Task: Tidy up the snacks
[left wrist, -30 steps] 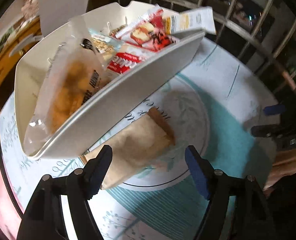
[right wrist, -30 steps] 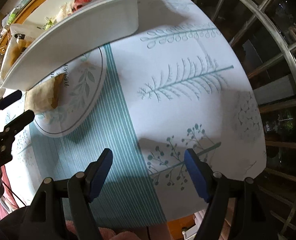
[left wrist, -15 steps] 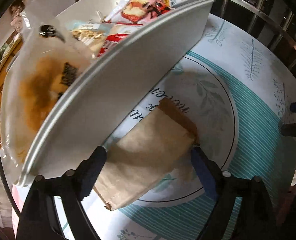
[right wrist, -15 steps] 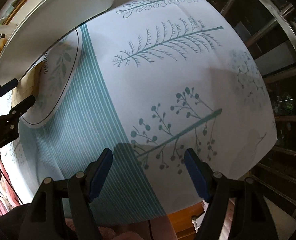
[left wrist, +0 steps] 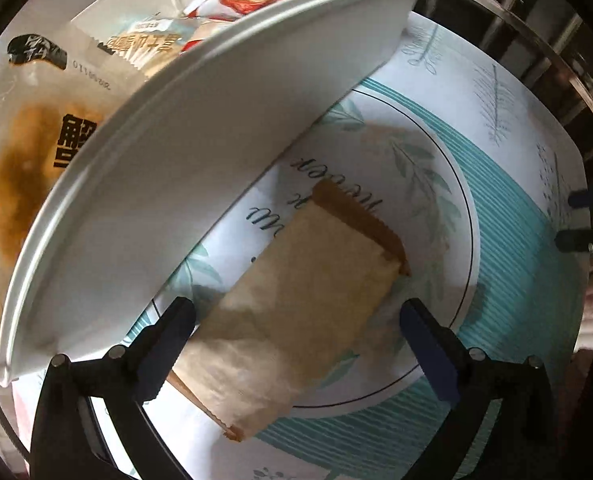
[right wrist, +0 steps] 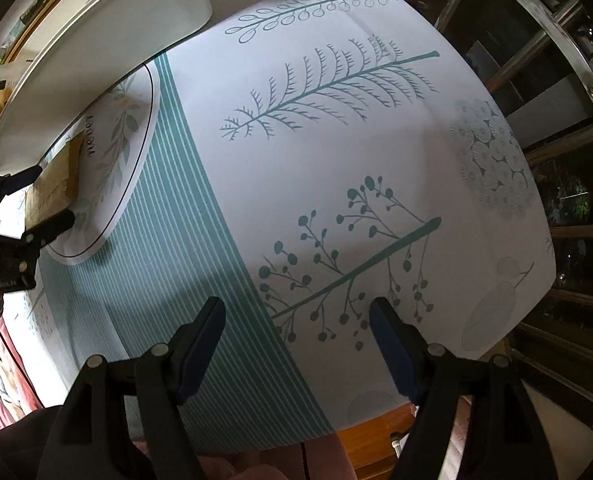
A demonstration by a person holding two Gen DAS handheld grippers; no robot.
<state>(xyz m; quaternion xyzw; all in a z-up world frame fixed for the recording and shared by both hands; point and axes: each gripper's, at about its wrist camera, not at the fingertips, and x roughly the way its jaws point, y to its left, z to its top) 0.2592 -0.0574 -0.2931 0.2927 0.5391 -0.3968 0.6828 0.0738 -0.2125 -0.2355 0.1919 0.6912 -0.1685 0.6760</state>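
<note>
A brown paper snack packet (left wrist: 300, 308) lies flat on the patterned tablecloth beside a white tray (left wrist: 200, 168) that holds several snack packets (left wrist: 36, 152). My left gripper (left wrist: 296, 344) is open, its jaws on either side of the brown packet's near half, low over the cloth. The right wrist view shows the same packet (right wrist: 52, 184) between the left gripper's fingers (right wrist: 52, 226) at the far left. My right gripper (right wrist: 296, 344) is open and empty above the cloth near the table's front edge.
The round table carries a white and teal cloth (right wrist: 336, 140) with leaf prints. The white tray's wall (right wrist: 108, 40) rises close behind the packet. A metal railing (right wrist: 556, 40) runs past the table's far side. My right gripper shows at the right edge (left wrist: 588, 236).
My left gripper has moved forward and down, so its open jaws now straddle the brown packet. My right gripper has drifted right, away from the tray.
</note>
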